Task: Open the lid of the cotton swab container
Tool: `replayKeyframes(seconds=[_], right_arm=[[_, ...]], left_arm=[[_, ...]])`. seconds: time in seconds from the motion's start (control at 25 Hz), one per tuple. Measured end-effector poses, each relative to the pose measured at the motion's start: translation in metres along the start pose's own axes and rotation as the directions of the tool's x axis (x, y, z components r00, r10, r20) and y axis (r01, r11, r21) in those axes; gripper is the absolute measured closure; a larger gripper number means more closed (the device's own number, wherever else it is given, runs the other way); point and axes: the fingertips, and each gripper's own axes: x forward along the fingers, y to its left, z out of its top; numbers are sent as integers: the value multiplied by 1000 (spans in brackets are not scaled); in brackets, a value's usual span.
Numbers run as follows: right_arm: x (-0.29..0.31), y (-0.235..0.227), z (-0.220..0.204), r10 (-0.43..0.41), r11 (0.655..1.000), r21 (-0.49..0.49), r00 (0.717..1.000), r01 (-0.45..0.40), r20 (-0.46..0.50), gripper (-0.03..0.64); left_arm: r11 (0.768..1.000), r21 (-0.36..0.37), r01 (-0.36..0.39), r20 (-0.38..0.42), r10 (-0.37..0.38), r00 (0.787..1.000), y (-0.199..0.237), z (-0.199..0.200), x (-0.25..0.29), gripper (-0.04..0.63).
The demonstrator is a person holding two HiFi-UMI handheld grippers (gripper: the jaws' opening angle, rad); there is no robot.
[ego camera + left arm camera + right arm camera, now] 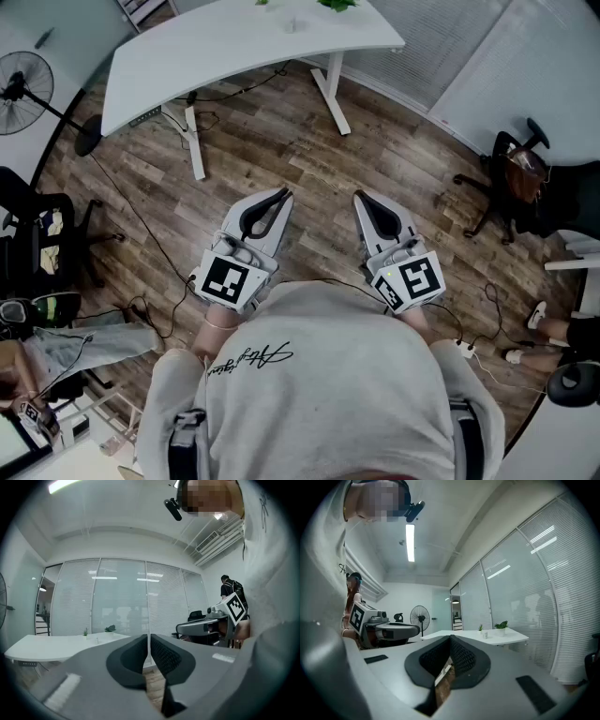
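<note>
- Cotton swab container: I cannot pick it out for certain in any view. A small pale item [291,23] stands on the white counter [187,56] near a plant [336,5]. I judge that may be it, but it is too small to tell.
- That counter lies ahead of me, well apart from both grippers, across a stretch of wooden floor [281,141].
- Left gripper [284,195]: held level at my waist, its fingers [164,656] pressed together with nothing between them.
- Right gripper [359,197]: level beside it, its fingers [461,658] likewise closed and empty.
- Both tips angle slightly inward. The pale item sits ahead between their two lines, so neither hand is clearly nearer.
- My judgement: the task has not begun. I need to walk up to the counter first, then spread the fingers.
</note>
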Motion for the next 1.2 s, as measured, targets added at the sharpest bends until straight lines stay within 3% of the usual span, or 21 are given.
replayKeyframes(seconds=[0.44,0.96,1.2], right_arm=[[2,-4,0,10,1000,1,1000,-10,-2,617],[-2,0,-3,-10,1000,22,1000,10,6,615],[-5,1,-1,-19,999,35,1000,18,21,515]], left_arm=[[1000,-10,-11,18,11,1000,-1,7,8,578],[999,-21,-26,-15,26,1000,-2,0,0,567],[1000,-23,-13,-7,13,1000,-9,2,-1,487]])
